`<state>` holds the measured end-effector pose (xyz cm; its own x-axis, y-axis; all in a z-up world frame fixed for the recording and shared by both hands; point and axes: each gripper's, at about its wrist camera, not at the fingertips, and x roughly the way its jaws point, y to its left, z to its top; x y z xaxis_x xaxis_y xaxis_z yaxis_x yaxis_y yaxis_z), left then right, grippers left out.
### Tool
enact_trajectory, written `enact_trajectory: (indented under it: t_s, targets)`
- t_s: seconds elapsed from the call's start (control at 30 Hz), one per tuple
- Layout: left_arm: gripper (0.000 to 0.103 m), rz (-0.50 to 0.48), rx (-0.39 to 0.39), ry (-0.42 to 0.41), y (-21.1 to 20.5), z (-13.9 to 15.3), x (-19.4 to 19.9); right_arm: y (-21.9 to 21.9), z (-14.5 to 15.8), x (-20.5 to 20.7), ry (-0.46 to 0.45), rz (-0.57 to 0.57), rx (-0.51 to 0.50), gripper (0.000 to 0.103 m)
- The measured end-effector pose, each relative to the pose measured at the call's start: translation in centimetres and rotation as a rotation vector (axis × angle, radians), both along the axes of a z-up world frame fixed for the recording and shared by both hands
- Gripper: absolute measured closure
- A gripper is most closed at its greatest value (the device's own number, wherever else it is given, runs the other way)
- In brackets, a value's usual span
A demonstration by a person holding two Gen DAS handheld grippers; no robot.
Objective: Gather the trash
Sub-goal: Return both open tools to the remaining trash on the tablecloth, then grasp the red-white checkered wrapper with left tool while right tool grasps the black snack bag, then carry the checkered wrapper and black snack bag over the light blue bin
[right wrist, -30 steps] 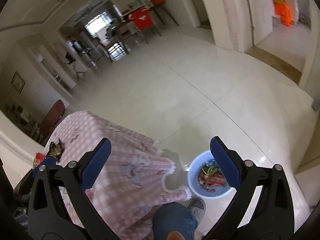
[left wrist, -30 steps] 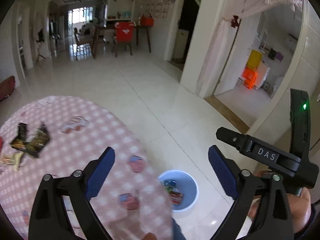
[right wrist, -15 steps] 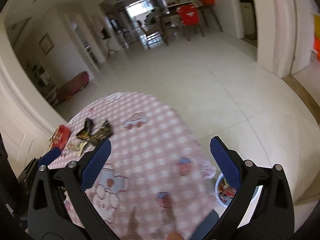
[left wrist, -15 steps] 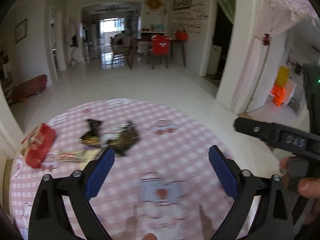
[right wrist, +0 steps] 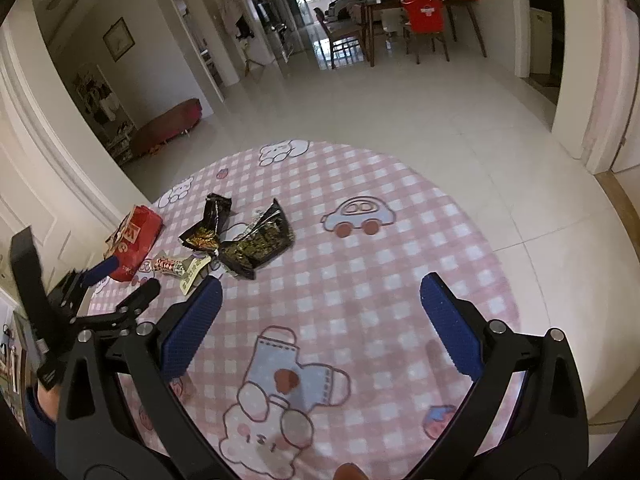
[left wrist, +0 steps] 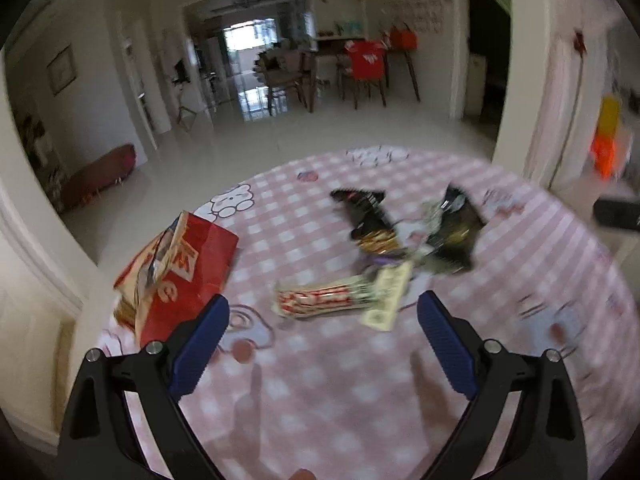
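Trash lies on a round table with a pink checked cloth (left wrist: 320, 400). A red snack bag (left wrist: 176, 272) lies at the left, a white and red wrapper (left wrist: 332, 300) in the middle, and two black wrappers (left wrist: 372, 220) (left wrist: 456, 232) behind it. My left gripper (left wrist: 320, 344) is open and empty, just short of the white and red wrapper. My right gripper (right wrist: 320, 320) is open and empty above the cloth (right wrist: 360, 280), right of the trash. In the right wrist view the red bag (right wrist: 134, 240), black wrappers (right wrist: 248, 240) and left gripper (right wrist: 116, 276) show at the left.
Tiled floor (right wrist: 440, 112) surrounds the table. A dining table with chairs (right wrist: 420, 20) stands far back. A dark red bench (right wrist: 168, 124) sits by the left wall. Door frames stand at the right (left wrist: 520, 80).
Both grippers have swung left, from over the blue bin on the floor to over the table. The bin has left view and the trash pile has come close in front of my left gripper.
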<state>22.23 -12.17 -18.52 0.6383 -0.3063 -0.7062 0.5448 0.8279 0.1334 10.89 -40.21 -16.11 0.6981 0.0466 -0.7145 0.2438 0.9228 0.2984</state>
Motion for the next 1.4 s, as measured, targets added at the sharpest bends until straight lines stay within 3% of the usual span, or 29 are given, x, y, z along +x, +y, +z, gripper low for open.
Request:
enact_trajectory:
  t_s: [0.2,0.27,0.3,0.33,0.43,0.5,0.57,0.6,0.63,0.77,1.17,1.4]
  targets:
    - [0.010,-0.107,0.077,0.037,-0.5,-1.5,2.8,1.3,-1.3,2.9,0.035,0.025,-0.003,0.006]
    - [0.020,-0.157,0.073,0.066,-0.9,-1.9,3.2,1.7,-1.8,4.1,0.048,0.035,0.005,0.006]
    - [0.032,-0.191,0.060,0.108,-1.1,-2.2,3.4,1.9,-2.1,4.8,0.056,0.042,0.010,0.006]
    - [0.036,-0.202,0.036,0.127,-1.2,-2.3,3.5,2.2,-2.4,5.7,0.063,0.049,0.015,0.006]
    - [0.039,-0.207,0.016,0.142,-1.0,-2.1,3.2,3.0,-3.3,8.2,0.091,0.050,0.004,0.006]
    - [0.039,-0.207,0.009,0.149,-0.9,-2.1,2.7,3.6,-4.1,9.8,0.118,0.054,0.008,0.017]
    - [0.039,-0.205,0.004,0.153,-0.7,-2.0,2.2,4.3,-4.9,11.0,0.147,0.066,0.000,0.043]
    - [0.039,-0.202,-0.002,0.155,-0.4,-2.1,1.9,4.7,-5.0,11.1,0.146,0.066,-0.031,0.045]
    - [0.039,-0.198,-0.007,0.158,-0.3,-2.0,1.8,5.1,-5.0,11.1,0.148,0.066,-0.066,0.055]
    - [0.039,-0.183,-0.028,0.166,0.5,-2.0,1.0,4.6,-5.0,9.3,0.134,0.088,-0.055,0.066]
    - [0.040,-0.204,-0.061,0.193,0.7,-1.9,-1.1,3.5,-5.3,2.8,0.117,0.132,-0.046,0.071]
    - [0.043,-0.202,-0.130,0.209,0.6,-1.3,-3.9,2.1,-4.2,-0.3,0.069,0.109,0.014,0.071]
